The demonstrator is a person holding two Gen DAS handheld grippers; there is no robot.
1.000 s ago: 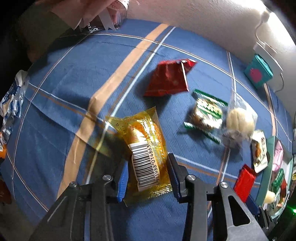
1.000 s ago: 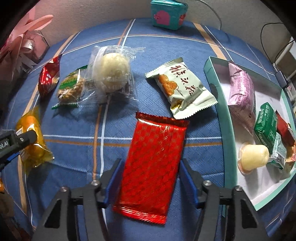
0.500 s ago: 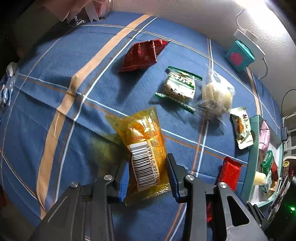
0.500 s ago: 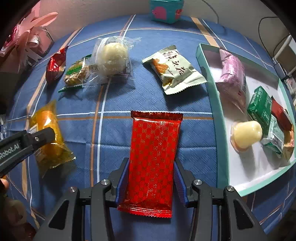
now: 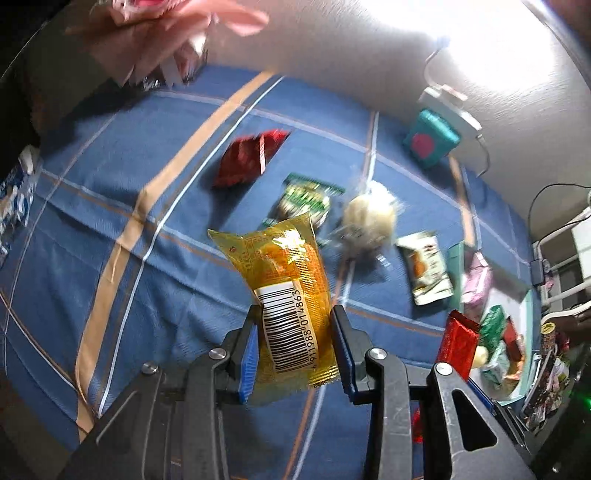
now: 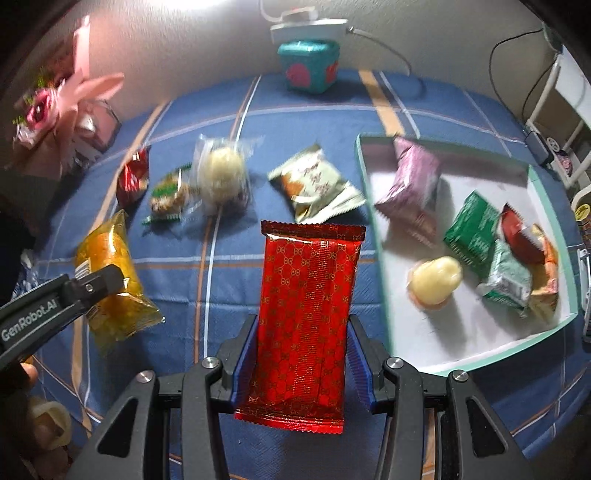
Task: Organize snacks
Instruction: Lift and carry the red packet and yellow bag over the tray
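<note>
My left gripper (image 5: 295, 350) is shut on a yellow snack packet (image 5: 284, 288) with a barcode and holds it above the blue cloth; the packet also shows in the right wrist view (image 6: 110, 273). My right gripper (image 6: 301, 354) is shut on a red patterned packet (image 6: 306, 306) and holds it lifted, left of a teal-rimmed tray (image 6: 373, 229). The tray holds a pink packet (image 6: 413, 184), green packets (image 6: 472, 229) and a pale jelly cup (image 6: 436, 277). On the cloth lie a beige packet (image 6: 314, 184), a clear-wrapped bun (image 6: 221, 170), a green cookie packet (image 6: 168, 195) and a small red packet (image 6: 133, 177).
A teal box (image 6: 310, 66) and a white power strip (image 6: 306, 26) stand at the back by the wall. A pink ribbon bundle (image 6: 66, 110) sits at the back left. A white rack (image 6: 561, 92) stands right of the table.
Both grippers have risen with their packets held. The left one has swung right toward the tray; the right one has pulled back and up, so more of the table shows.
</note>
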